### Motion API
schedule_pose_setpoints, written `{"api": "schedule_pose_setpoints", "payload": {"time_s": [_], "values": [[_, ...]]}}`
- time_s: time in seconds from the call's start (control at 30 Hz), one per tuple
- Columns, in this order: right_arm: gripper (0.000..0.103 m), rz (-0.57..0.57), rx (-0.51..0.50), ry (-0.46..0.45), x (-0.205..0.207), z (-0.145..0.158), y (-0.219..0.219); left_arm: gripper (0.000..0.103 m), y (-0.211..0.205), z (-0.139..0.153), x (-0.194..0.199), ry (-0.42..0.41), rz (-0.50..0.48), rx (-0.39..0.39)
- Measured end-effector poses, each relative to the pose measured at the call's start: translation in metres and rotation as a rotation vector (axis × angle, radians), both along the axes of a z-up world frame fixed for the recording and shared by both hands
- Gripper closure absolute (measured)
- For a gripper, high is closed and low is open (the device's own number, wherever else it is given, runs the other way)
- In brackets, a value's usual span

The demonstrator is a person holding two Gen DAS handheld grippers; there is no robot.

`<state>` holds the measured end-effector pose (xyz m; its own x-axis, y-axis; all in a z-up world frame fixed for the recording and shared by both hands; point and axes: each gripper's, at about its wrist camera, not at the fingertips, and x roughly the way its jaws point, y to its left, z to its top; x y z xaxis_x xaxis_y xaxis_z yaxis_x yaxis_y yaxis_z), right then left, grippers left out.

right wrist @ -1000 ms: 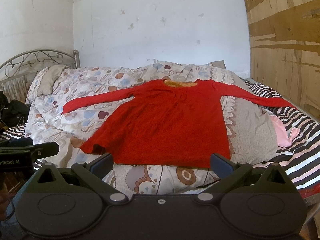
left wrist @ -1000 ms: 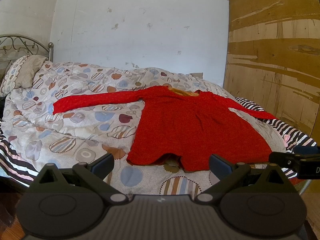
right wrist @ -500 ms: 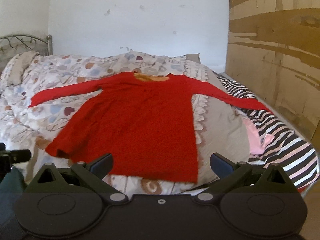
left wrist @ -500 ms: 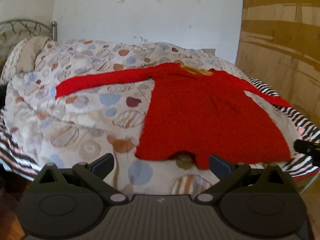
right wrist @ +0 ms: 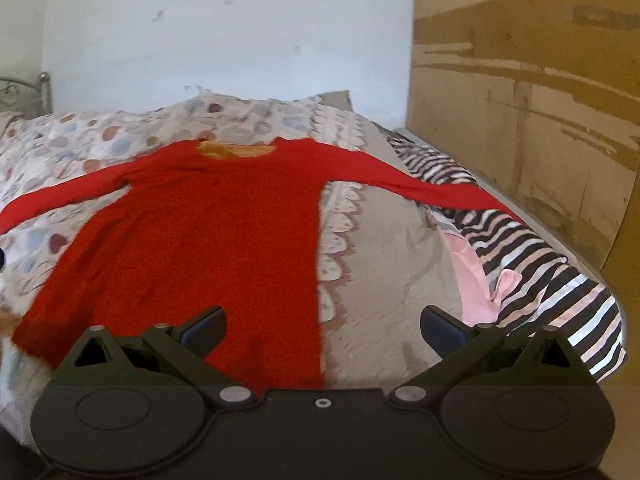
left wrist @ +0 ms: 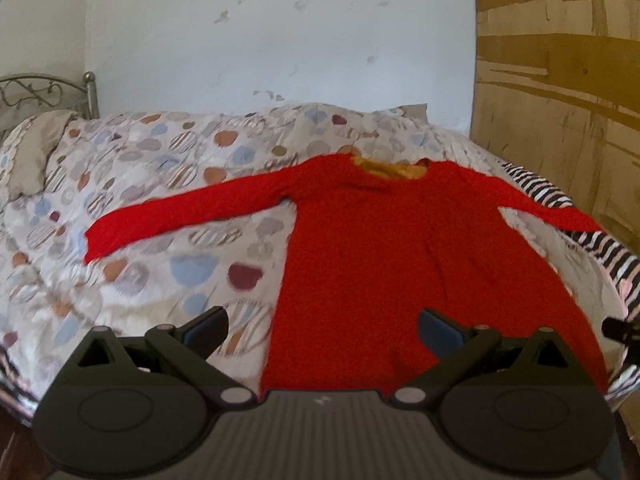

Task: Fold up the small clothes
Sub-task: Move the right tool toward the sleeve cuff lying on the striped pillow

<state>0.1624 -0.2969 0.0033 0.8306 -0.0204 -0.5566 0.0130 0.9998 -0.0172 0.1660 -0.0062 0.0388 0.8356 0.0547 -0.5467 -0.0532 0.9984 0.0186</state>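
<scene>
So the red long-sleeved top (left wrist: pixel 384 256) is laid out flat, front up, on the bed, both sleeves stretched out to the sides, neckline toward the wall with an orange-yellow lining showing inside; its hem is at the near edge, right in front of both tools. It lies mostly on a quilt (left wrist: pixel 160 216) printed with spotted and striped circles; the sleeve on the wood side runs over onto a black, white and pink striped sheet (right wrist: pixel 532 256).

Left tool (left wrist: pixel 322 330) is spread wide with nothing in it, hovering over the hem on the quilt side; right tool (right wrist: pixel 323 330) is just as wide and empty, over the hem's other corner; neither finger pair touches fabric as far as I can see.

Room: scuffed white wall (left wrist: pixel 280 40) behind the bed, a rough plywood panel (right wrist: pixel 520 100) along one side, a metal scrollwork headboard (left wrist: pixel 48 88) with a grey pillow (left wrist: pixel 36 152) at the other.

Only the right view shows the quilt's grey underside folded over with a scalloped edge (right wrist: pixel 384 264), plus a pink cloth (right wrist: pixel 480 280) tucked beside the stripes; only the left view shows the full far sleeve cuff, and a bit of the other tool poking in at the frame's edge.
</scene>
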Motion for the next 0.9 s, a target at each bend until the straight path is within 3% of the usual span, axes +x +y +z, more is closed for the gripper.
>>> {"api": "schedule_pose_setpoints", "payload": {"time_s": [0.3,0.9], "values": [[0.000,-0.070,0.027,0.018,0.055,-0.023,-0.029,0.000,-0.013,-0.002,0.073,0.005,-0.029,0.021],[0.000,-0.142,-0.071,-0.001,0.113,-0.054,-0.065,0.000,-0.069,-0.035,0.192,0.046,-0.184,0.080]]}}
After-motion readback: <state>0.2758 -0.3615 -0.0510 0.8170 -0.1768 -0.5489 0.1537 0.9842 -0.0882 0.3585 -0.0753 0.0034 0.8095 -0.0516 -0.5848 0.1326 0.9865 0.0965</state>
